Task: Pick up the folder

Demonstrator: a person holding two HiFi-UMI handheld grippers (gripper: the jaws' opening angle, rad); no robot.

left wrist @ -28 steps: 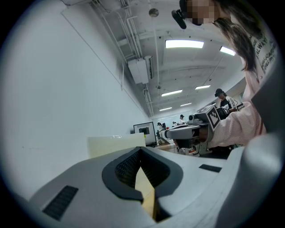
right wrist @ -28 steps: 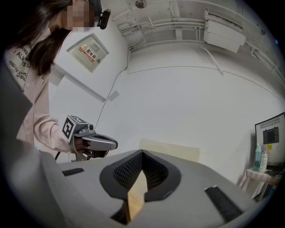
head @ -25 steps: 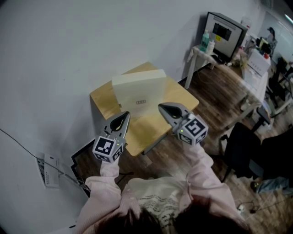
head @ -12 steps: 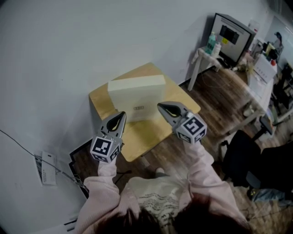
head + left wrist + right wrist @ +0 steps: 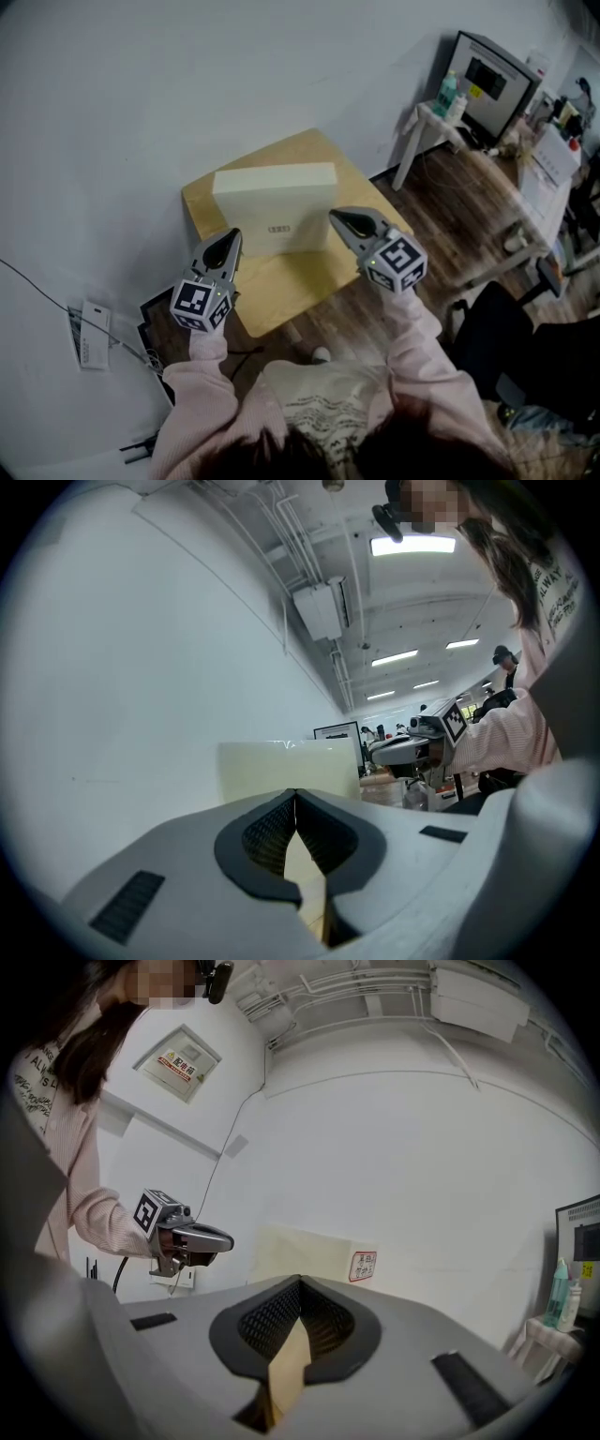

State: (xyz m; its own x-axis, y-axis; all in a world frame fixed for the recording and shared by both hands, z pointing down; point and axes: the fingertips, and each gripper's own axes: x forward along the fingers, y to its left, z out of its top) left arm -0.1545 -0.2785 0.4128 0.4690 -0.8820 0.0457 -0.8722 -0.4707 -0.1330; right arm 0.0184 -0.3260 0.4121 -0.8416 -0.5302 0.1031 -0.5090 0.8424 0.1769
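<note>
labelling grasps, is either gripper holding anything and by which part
Nothing is held. The left gripper and right gripper are both shut and empty, on either side of the folder standing on the table.

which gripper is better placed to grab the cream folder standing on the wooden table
Right, marginally. The right gripper has its tip beside the right edge of the cream folder; the left gripper sits lower, by the bottom corner. Both are shut and must open first.

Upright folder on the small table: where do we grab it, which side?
The folder stands on end, broad labelled face toward the person, with the wall behind. Probably take its two upright side edges: left gripper from the left, right gripper from the right. Both sets of jaws are shut, so open them first.
</note>
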